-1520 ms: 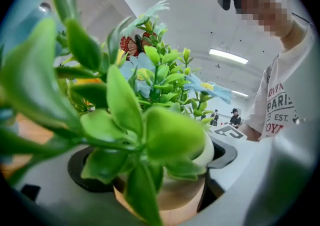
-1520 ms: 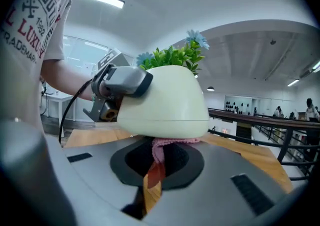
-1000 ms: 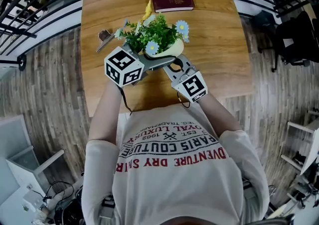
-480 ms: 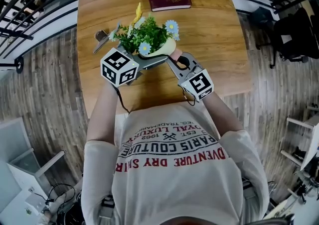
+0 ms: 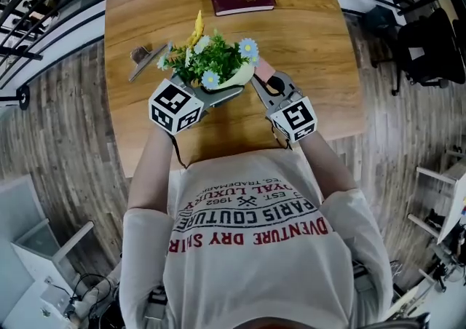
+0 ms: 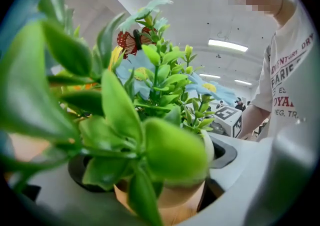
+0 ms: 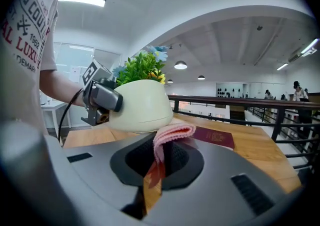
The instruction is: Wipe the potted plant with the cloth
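Right gripper has been swung out to the right, from under the potted plant. Its pink cloth is now laid vs. the plant's lower right side. In head view, the plant is shifted slightly left in frame.

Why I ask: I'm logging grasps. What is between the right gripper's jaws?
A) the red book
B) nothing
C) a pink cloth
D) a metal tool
C: in the right gripper view, the right gripper is shut on the pink cloth, whose folded end sticks out right by the pot.
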Demonstrator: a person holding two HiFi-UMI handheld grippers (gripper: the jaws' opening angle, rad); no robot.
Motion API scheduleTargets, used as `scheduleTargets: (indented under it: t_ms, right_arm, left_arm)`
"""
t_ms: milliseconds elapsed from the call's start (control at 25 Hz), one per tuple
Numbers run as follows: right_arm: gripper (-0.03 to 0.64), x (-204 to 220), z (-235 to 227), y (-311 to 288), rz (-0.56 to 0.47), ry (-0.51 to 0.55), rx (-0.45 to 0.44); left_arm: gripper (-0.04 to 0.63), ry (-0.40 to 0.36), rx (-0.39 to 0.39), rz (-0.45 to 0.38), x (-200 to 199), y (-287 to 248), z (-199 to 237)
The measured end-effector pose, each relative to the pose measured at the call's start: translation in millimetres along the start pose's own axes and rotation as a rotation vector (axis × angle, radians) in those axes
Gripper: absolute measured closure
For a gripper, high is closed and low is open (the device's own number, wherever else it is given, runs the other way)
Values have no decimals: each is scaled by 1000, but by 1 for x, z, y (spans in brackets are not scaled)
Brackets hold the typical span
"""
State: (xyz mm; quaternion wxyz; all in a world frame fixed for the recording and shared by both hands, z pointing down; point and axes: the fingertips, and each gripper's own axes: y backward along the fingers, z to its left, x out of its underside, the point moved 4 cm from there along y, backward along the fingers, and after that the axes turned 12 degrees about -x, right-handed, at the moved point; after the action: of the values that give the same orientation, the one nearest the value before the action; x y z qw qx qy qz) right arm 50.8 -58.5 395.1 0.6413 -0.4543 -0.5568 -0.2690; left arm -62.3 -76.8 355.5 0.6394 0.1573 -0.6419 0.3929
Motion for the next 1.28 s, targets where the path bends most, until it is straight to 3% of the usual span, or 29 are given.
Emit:
scheduleTargets:
  t_ms: [160, 440, 720, 920, 1280]
  right_arm:
    - [581, 7, -27, 8, 93, 34, 111]
    - [581, 34, -72, 38, 119, -38, 210]
    - [581, 73, -108, 63, 198, -84, 234]
    - [581, 95, -124, 69, 240, -90, 228]
    - [581, 106, -130, 64, 249, -100, 200]
  left_arm:
    - [66, -60, -46, 37, 17, -17, 0]
    - [66, -132, -31, 108, 73, -59, -12]
    - [65, -193, 31, 211, 120, -106, -34]
    - [65, -191, 45, 260, 143, -125, -39]
    - [66, -233, 76, 225, 153, -129, -43]
